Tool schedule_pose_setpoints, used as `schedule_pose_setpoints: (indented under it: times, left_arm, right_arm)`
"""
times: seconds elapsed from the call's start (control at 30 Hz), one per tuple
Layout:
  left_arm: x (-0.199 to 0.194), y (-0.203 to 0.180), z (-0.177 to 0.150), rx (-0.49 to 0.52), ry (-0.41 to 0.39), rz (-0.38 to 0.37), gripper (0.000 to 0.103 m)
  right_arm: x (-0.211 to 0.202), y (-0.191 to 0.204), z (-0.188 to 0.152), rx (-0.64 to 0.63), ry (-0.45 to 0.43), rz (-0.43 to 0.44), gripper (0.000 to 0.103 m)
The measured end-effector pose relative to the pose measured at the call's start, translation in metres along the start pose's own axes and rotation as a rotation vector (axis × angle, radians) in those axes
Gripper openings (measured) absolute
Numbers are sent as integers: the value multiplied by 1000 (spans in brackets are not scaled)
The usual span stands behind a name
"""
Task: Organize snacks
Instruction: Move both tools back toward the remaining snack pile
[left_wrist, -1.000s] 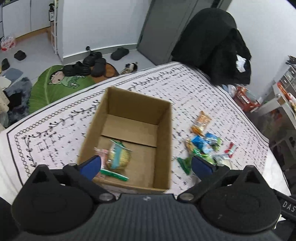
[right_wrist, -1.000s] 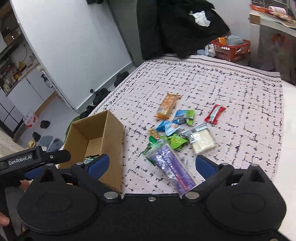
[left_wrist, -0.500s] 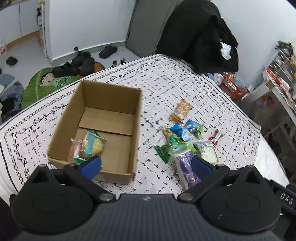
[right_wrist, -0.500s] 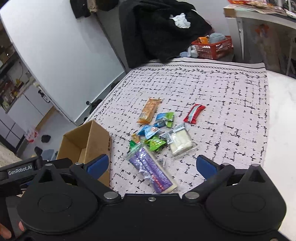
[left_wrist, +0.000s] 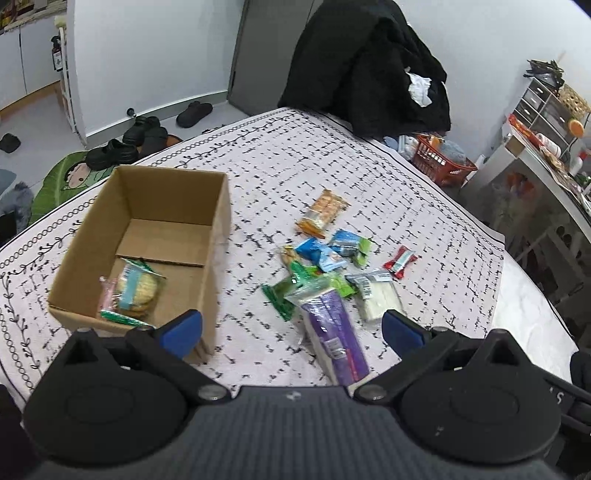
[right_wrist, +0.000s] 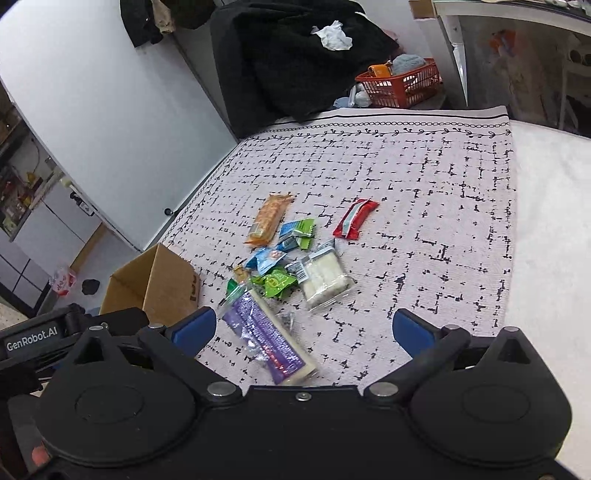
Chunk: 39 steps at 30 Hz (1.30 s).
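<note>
An open cardboard box (left_wrist: 218, 206) stands on the patterned cloth at the left and holds a cookie pack (left_wrist: 136, 290). It also shows in the right wrist view (right_wrist: 155, 280). Several loose snacks lie to its right: a purple pack (left_wrist: 332, 328) (right_wrist: 266, 338), a white pack (left_wrist: 378, 301) (right_wrist: 323, 275), an orange bar (left_wrist: 321, 214) (right_wrist: 269, 218), a red bar (left_wrist: 400, 260) (right_wrist: 355, 218), and blue and green packets (left_wrist: 321, 254). My left gripper (left_wrist: 291, 330) is open and empty above the purple pack. My right gripper (right_wrist: 303, 328) is open and empty, near the same pack.
The patterned cloth (right_wrist: 424, 192) covers the table; bare white tabletop (right_wrist: 546, 229) lies at the right. A chair draped in black clothes (left_wrist: 369, 62) stands at the far edge, an orange basket (right_wrist: 402, 83) beside it. Shoes (left_wrist: 129, 144) lie on the floor at the left.
My left gripper has swung right, from over the box to over the snack pile. My right gripper has drawn back and turned right; the box slid to the view's left edge.
</note>
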<state>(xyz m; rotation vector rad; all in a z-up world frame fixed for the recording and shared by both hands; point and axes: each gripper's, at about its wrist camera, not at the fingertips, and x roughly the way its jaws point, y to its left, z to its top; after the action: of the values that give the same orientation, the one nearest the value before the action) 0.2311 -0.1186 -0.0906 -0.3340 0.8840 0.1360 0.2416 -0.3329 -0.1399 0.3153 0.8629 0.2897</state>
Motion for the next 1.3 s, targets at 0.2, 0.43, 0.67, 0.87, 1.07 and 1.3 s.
schedule_pose_setpoints:
  times: [0.2,0.43,0.67,0.87,1.07,1.3]
  left_arm:
    - [11,-14,-7,-28,-1,5,103]
    - [28,-33,-18,-32,-4,13,102]
    - [52,-42,-30,-80,36,2,99]
    - [78,-43,-38,-139,88,16,90]
    - [95,-45,-41,-172,91,8,86]
    - [112,-37,-45,-233,110,-22,61]
  right_arm:
    - [5,-19,2,37,10,6,103]
    - [15,-38,7,46,6,1,102]
    - [26,-59,11,63,16,-5,100]
    - [37,-74,12,78,38,1,95]
    - [50,-77,12,73,68,22,89]
    - [65,-69,14,46,100,34,85]
